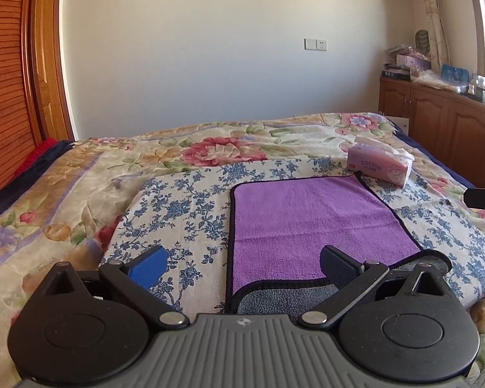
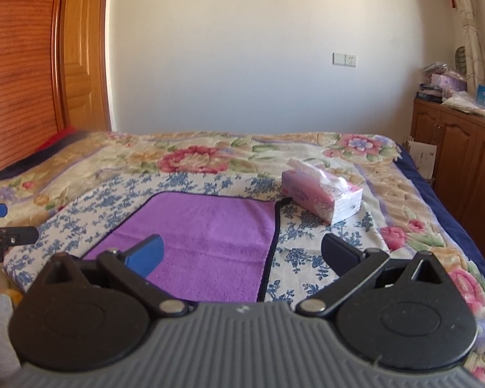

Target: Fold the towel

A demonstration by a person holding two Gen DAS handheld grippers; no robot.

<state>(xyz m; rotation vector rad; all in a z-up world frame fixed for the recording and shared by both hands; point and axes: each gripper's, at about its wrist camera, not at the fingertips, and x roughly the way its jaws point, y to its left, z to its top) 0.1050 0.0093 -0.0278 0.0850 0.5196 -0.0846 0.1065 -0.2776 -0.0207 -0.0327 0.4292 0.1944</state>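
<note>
Left gripper (image 1: 242, 266) is spread wide, holding nothing; the purple towel (image 1: 313, 223) lies flat just ahead, under its right finger. Right gripper (image 2: 242, 255) likewise gapes, towel (image 2: 203, 236) ahead-left. Beyond, a tissue pack (image 1: 380, 165) reads "COTTON".

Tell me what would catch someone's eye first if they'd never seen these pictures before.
Most striking is the purple towel, lying on a blue-flowered cloth on the floral bedspread, its near edge turned over to show a grey underside. Just beyond its far right corner sits a pink tissue pack marked COTTON. The left gripper and right gripper hover open over the towel's near edge, holding nothing.
</note>
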